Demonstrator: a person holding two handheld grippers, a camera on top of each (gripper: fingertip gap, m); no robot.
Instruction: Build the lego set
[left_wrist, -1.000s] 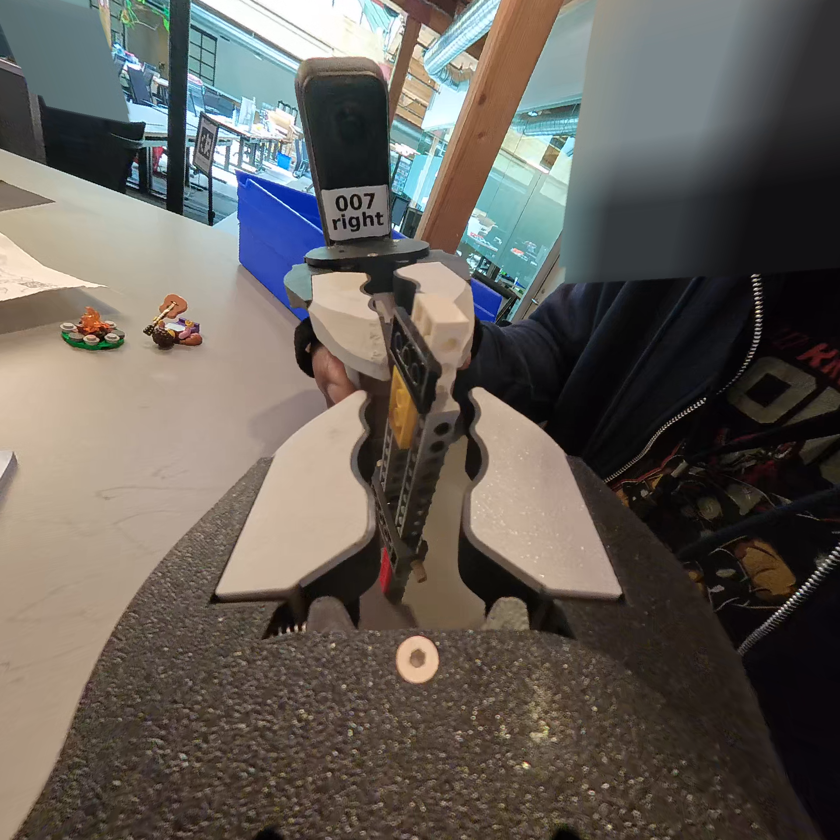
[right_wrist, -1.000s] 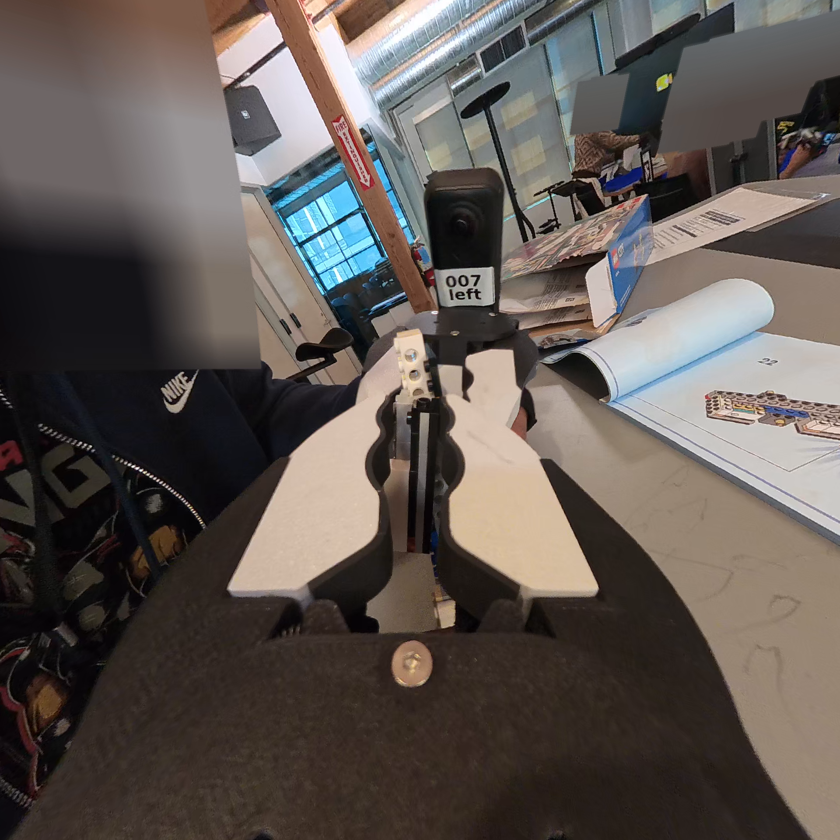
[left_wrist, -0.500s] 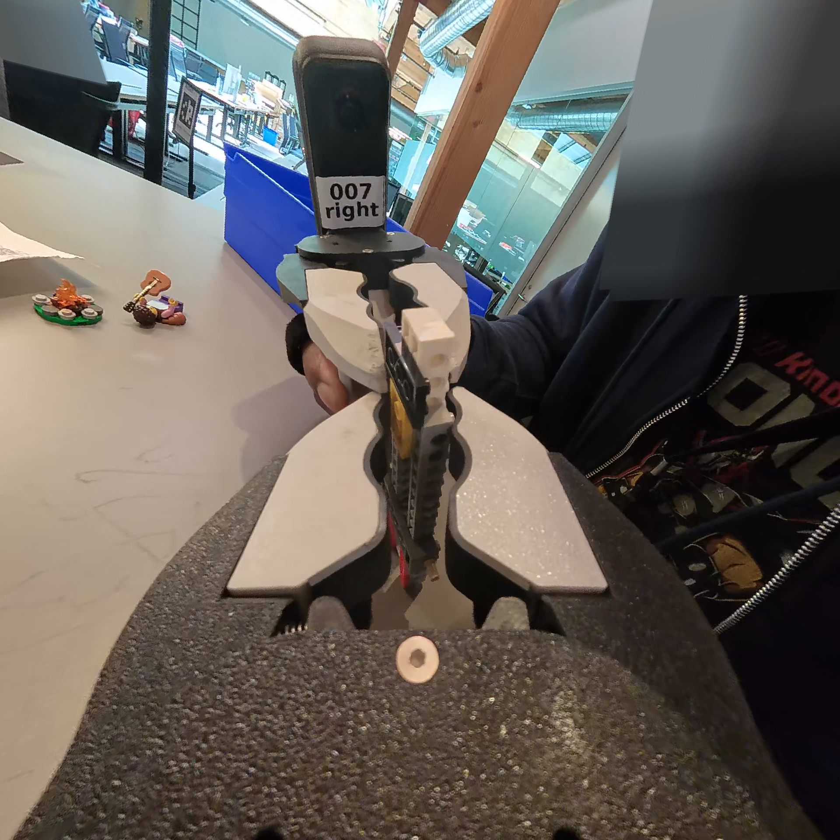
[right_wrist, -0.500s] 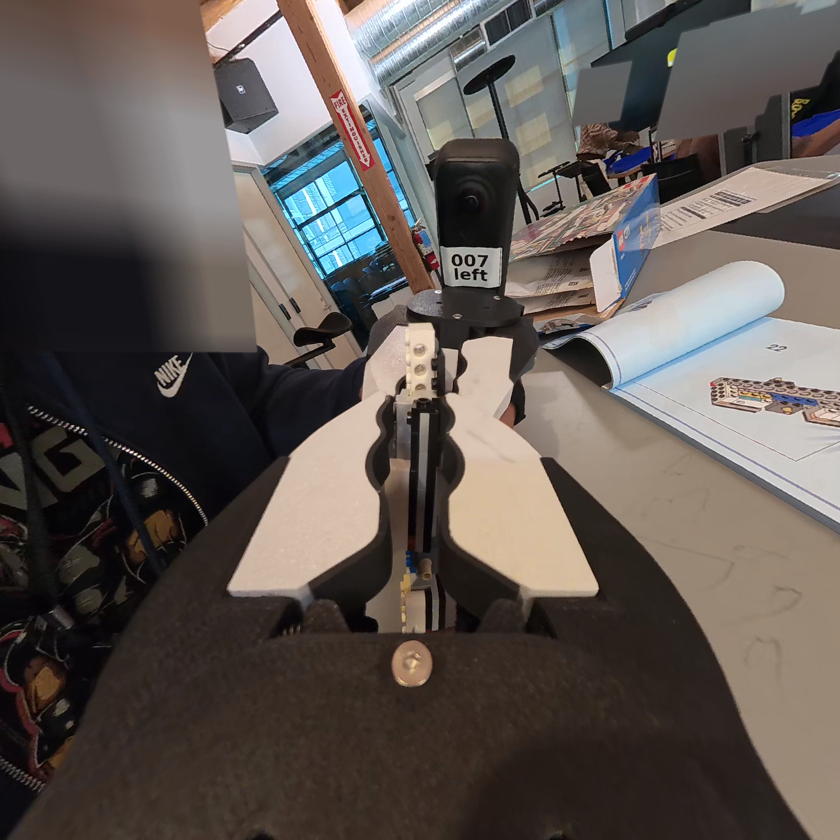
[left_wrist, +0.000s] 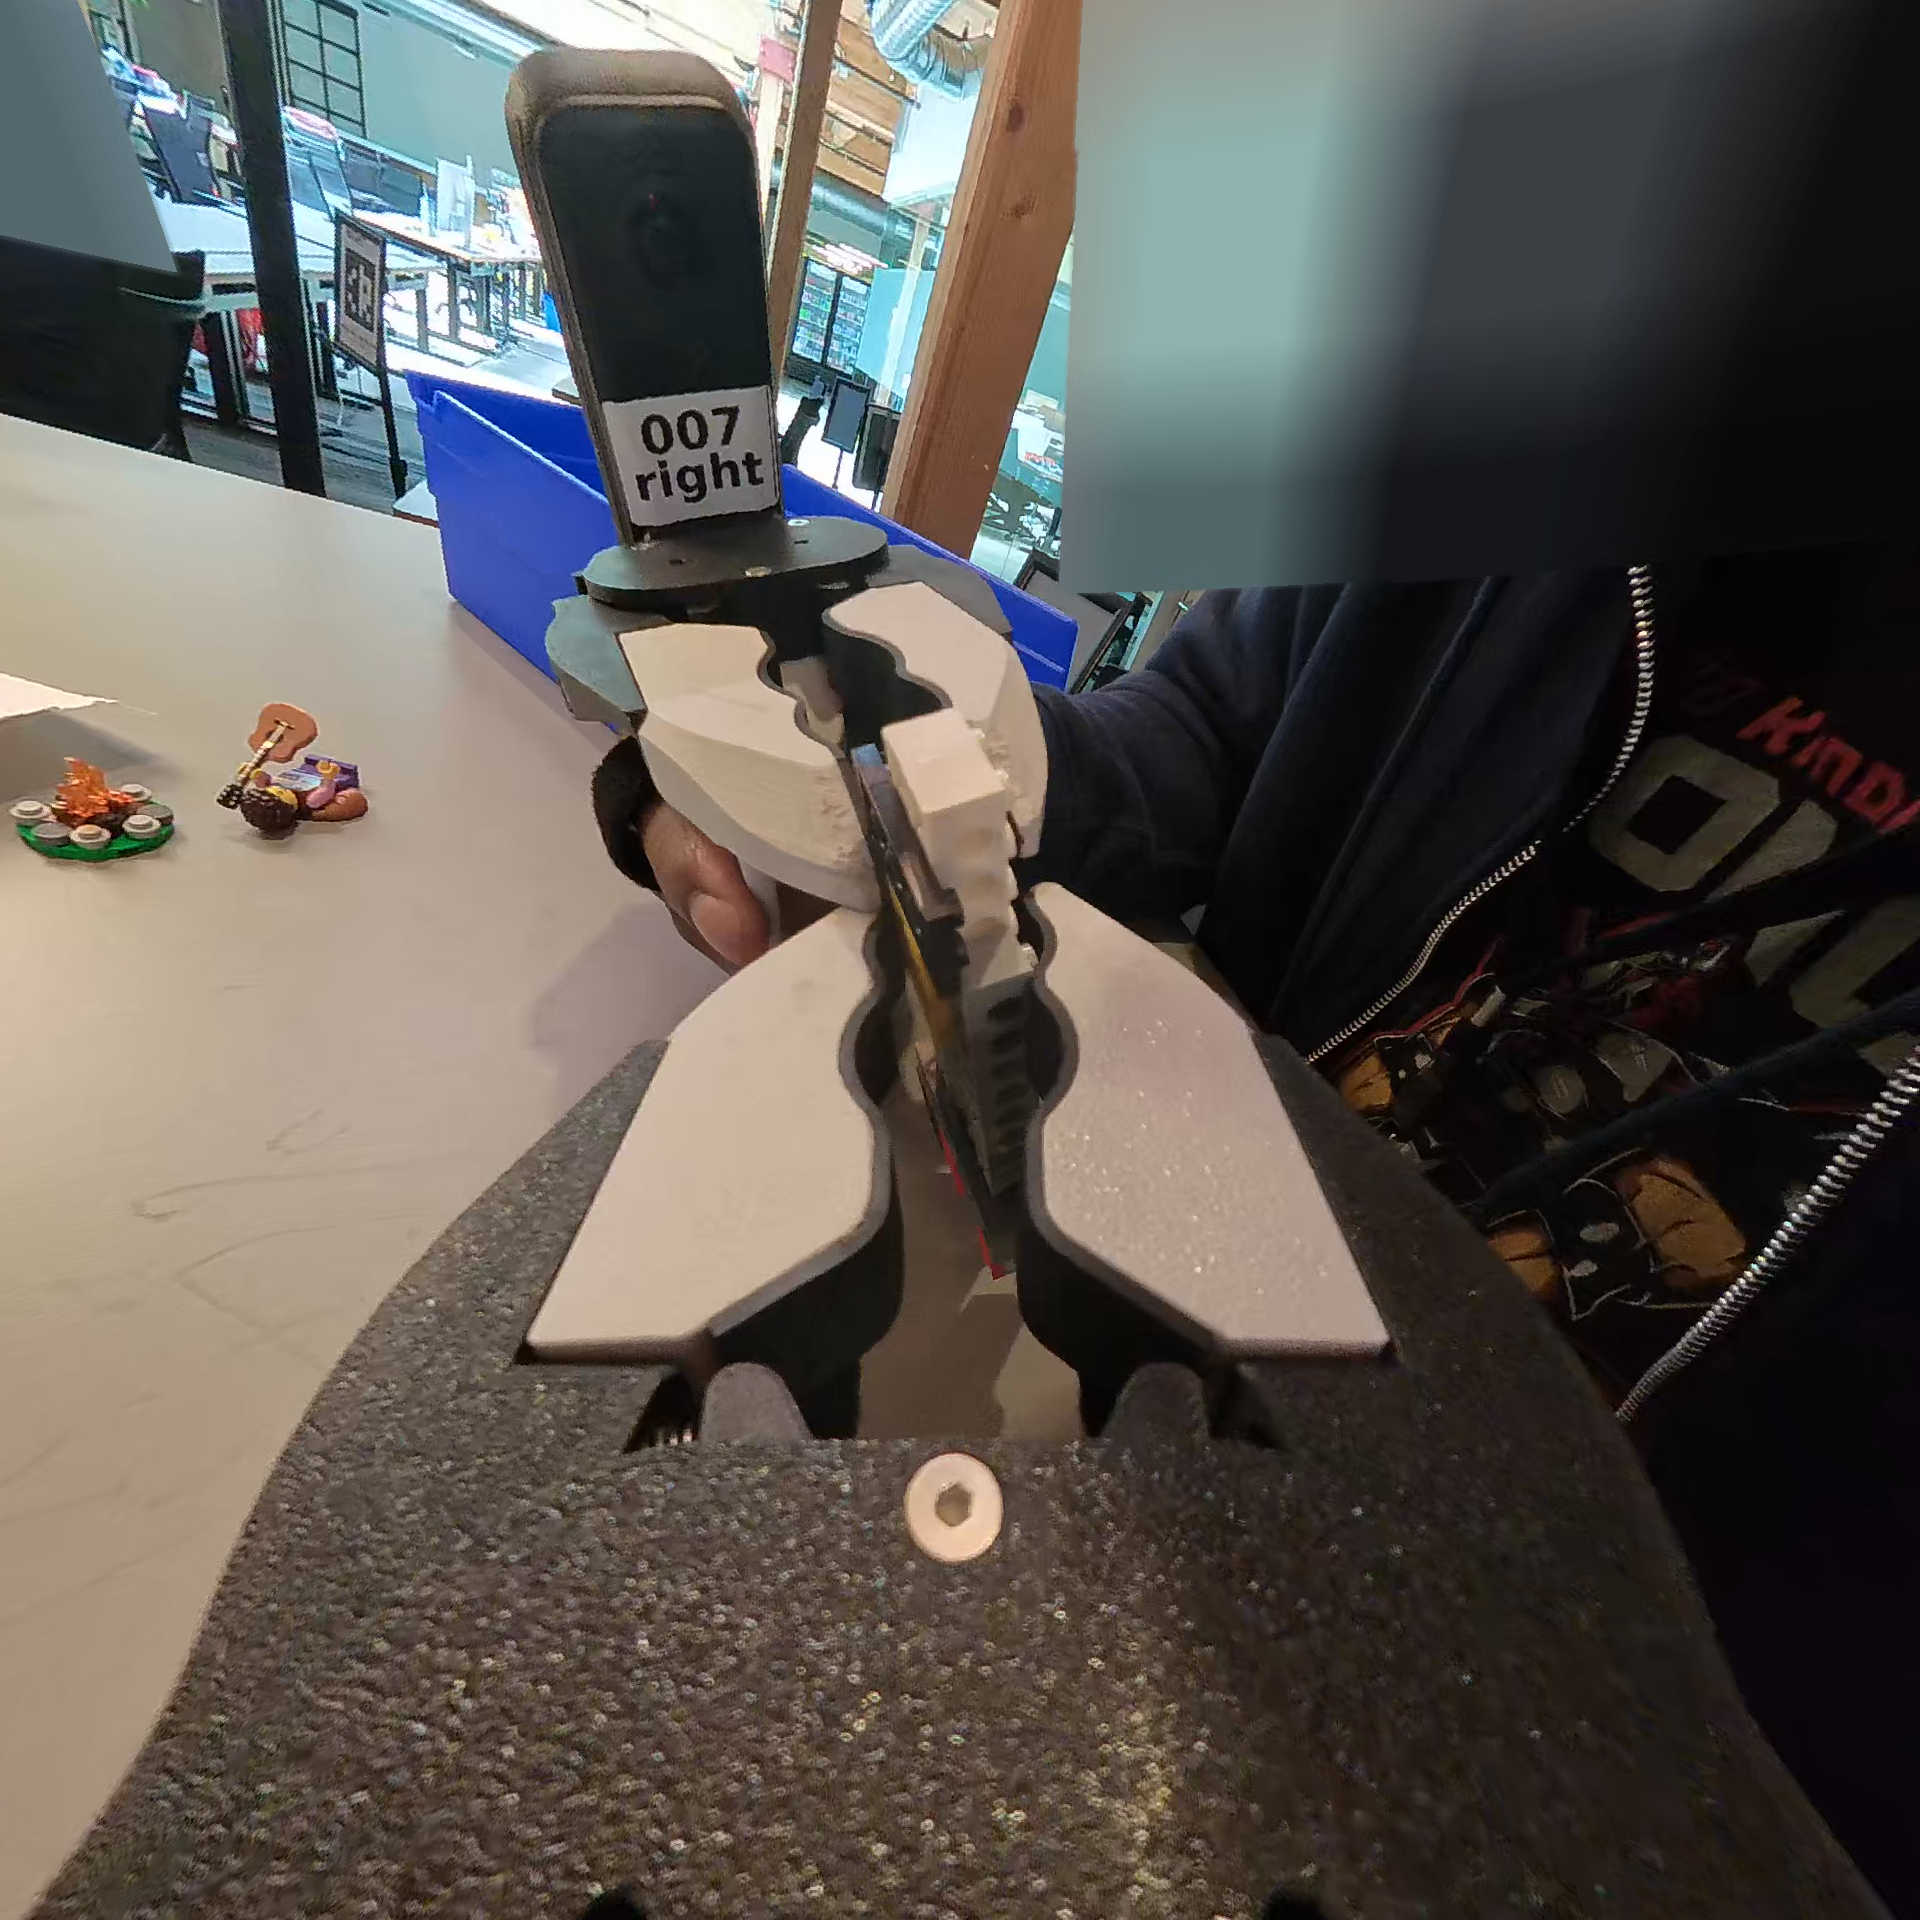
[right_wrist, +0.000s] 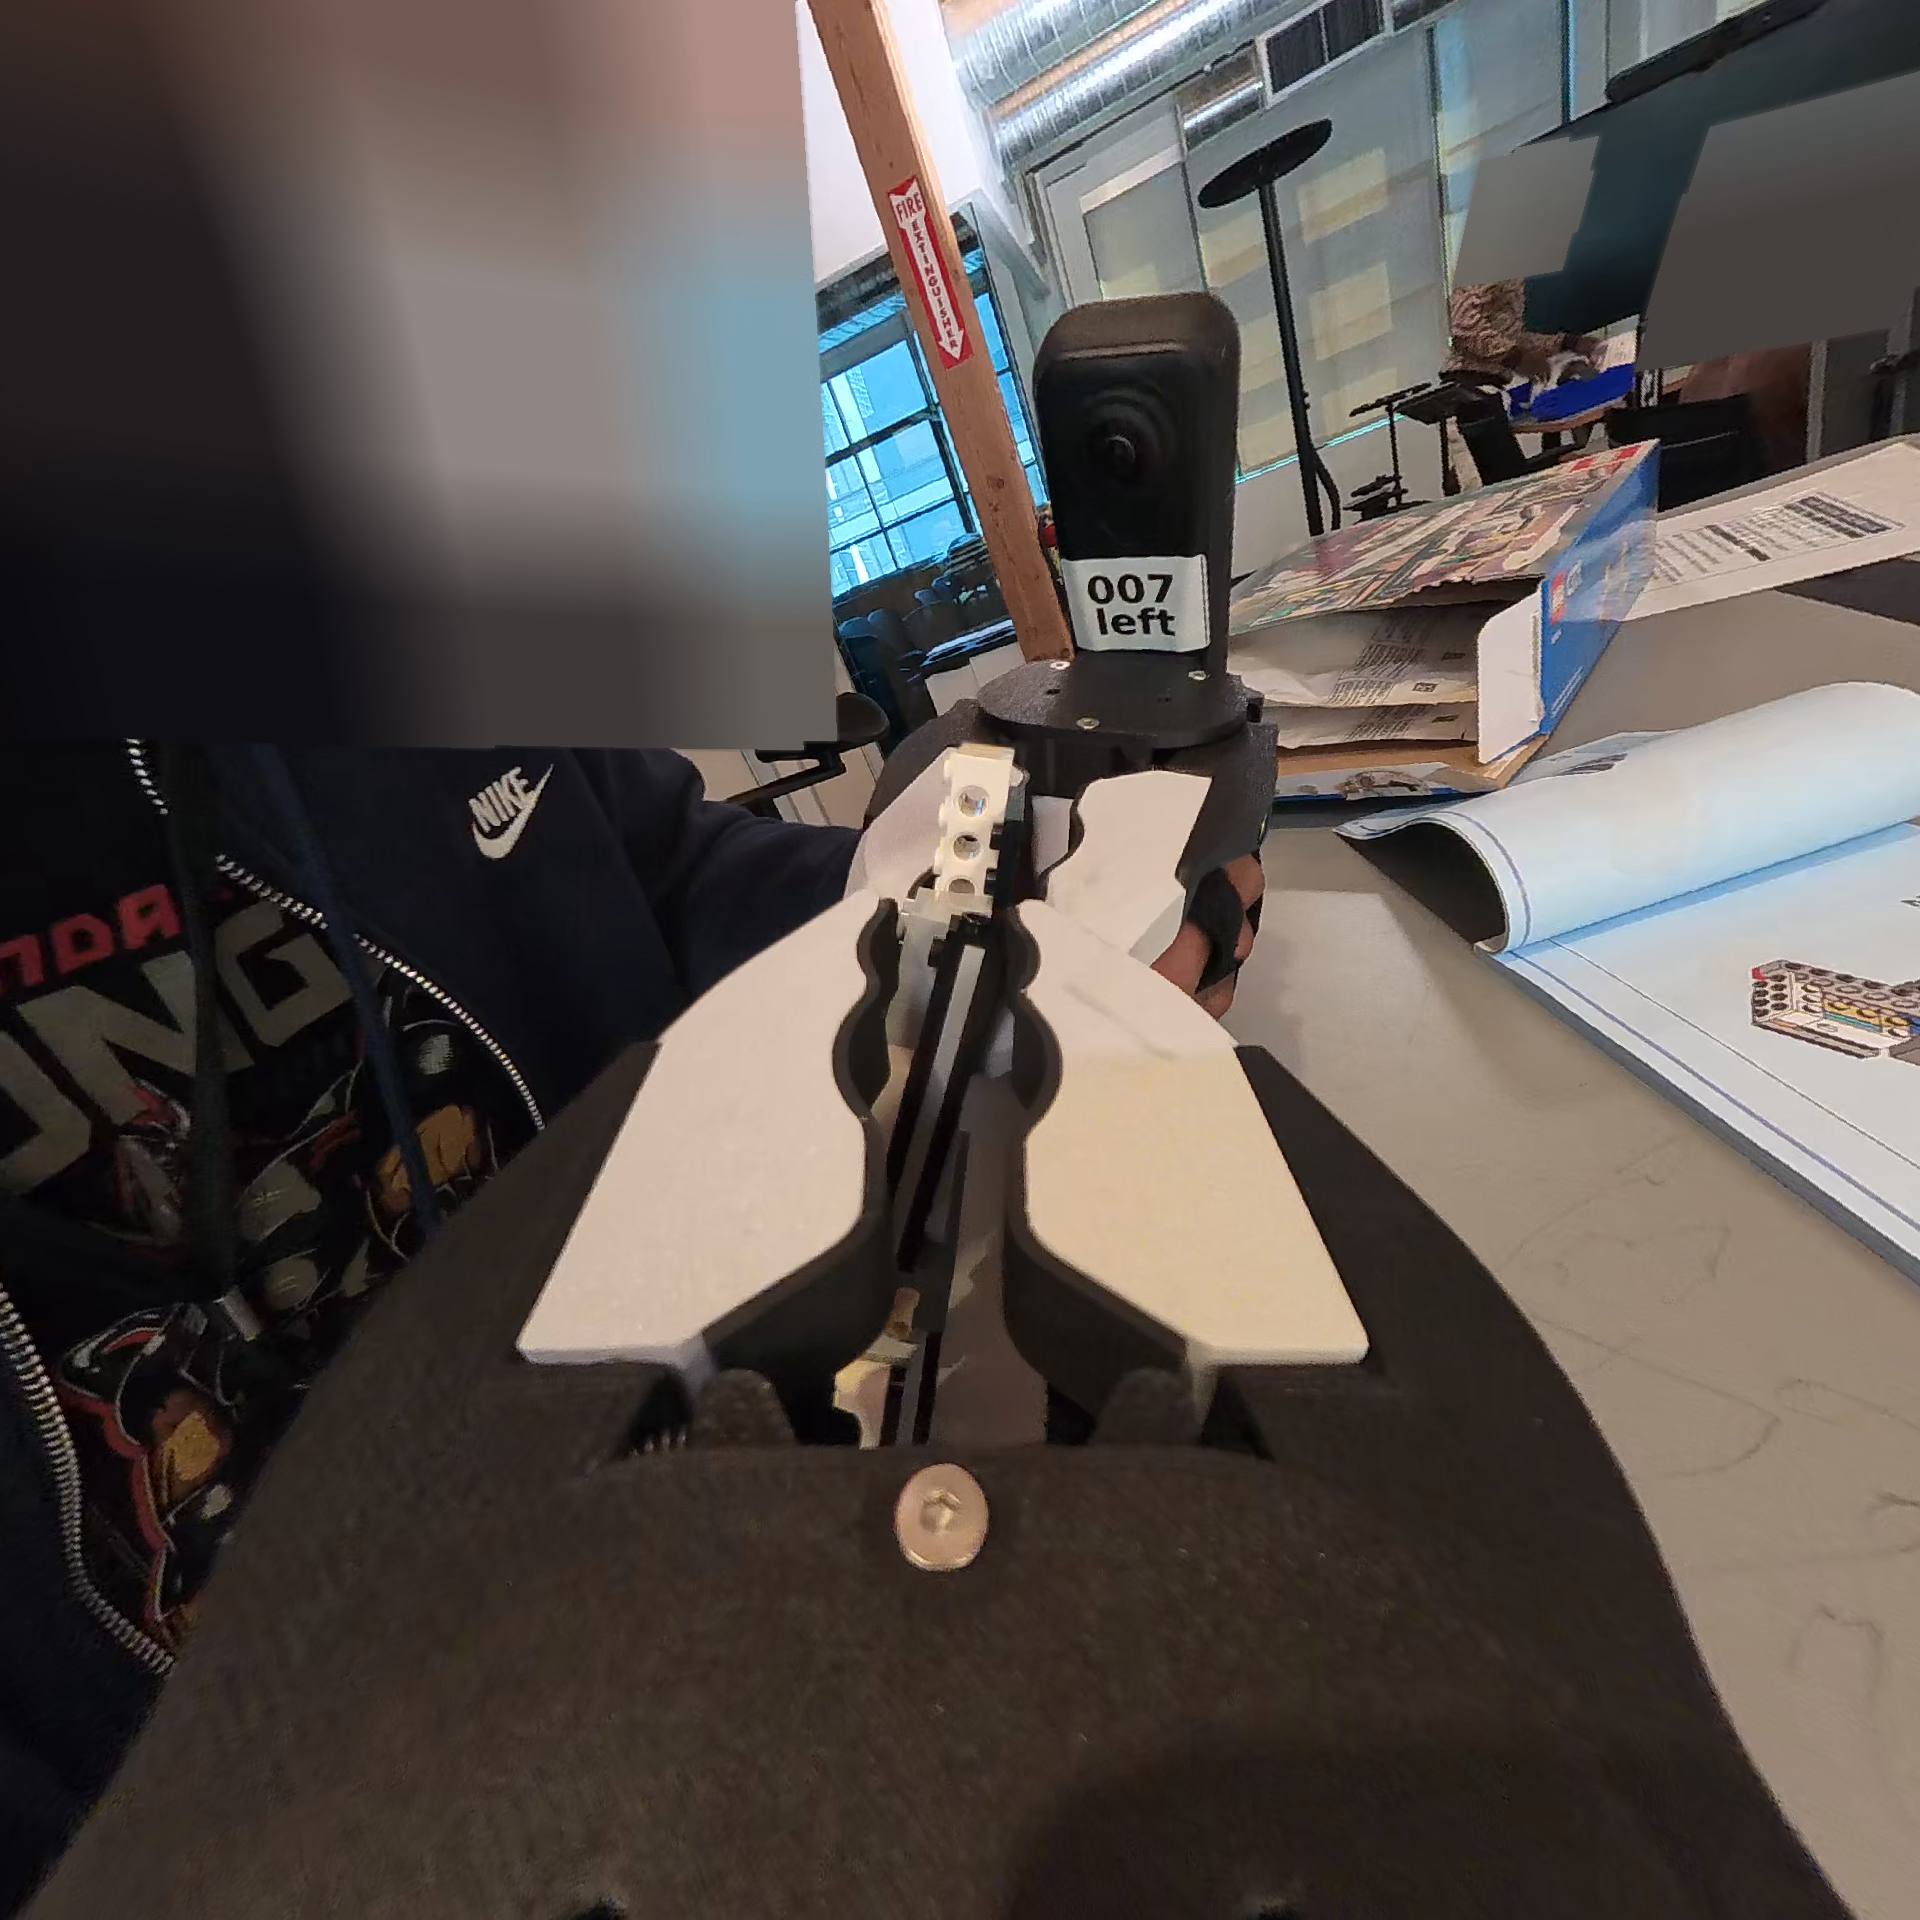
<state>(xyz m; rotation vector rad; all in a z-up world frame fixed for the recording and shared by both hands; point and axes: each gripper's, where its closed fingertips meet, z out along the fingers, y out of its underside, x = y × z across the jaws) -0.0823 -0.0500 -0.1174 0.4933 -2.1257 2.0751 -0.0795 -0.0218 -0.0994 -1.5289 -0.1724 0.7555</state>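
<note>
LEFT GRIPPER: the left gripper has its jaws drawn in on a flat toy-brick assembly that stands on edge between them, mostly black and grey with a yellow strip and a red bit at the near end. Both pale fingers look pressed to its sides.
BRICK ASSEMBLY: it runs lengthwise down the slot between the jaws and sticks out past the fingertips, bridging to the other gripper. A white brick with side holes sits on its far end, just beyond the left gripper's tips.
RIGHT GRIPPER: the right gripper faces the left one tip to tip and pinches the same assembly from the opposite end; its white fingers close on the black plates.
HANDS: a gloved hand shows under the far gripper in each view.
LEFT OF THE LEFT JAWS: on the grey table, well apart, a small brick campfire and a small brick figure with a guitar; a blue bin beyond.
RIGHT OF THE RIGHT JAWS: an open instruction booklet on the table, a blue toy box behind it.
BEHIND BOTH: a person in a dark zipped hoodie.
</note>
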